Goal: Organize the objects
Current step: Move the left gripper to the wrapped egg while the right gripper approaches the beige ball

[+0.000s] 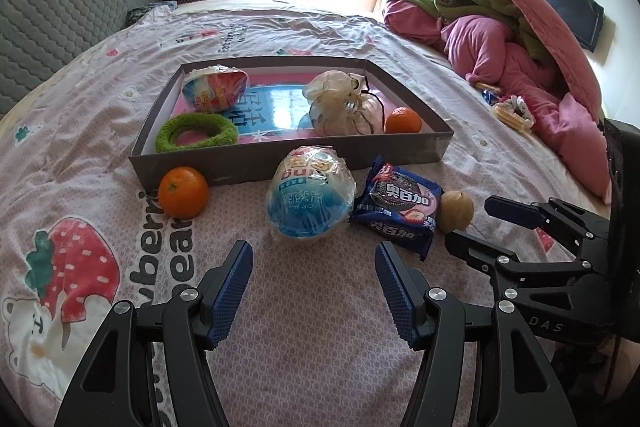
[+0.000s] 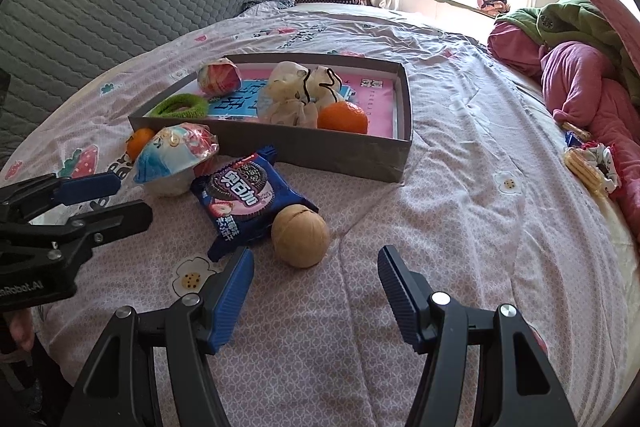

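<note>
On the bed, the box (image 1: pixel 288 163) holds four items — orange (image 1: pixel 183 191), wrapped bowl (image 1: pixel 310 201), cookie pack (image 1: pixel 396 209), walnut (image 1: pixel 457 211) left outside; left hand-held gripper (image 1: pixel 314 291) and right hand-held gripper (image 2: pixel 316 293) both apart, empty.

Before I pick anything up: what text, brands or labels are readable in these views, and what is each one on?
"奥百加": blue cookie packet.
"DAS": body of the right gripper, partly cut off.
"Robot.AI": body of the left gripper, start cut off.
"berri": bedsheet, partly hidden.
Large blue characters on the box bottom: covered, unreadable.
Print on the wrapped bowl: upside down, too blurred.
</note>
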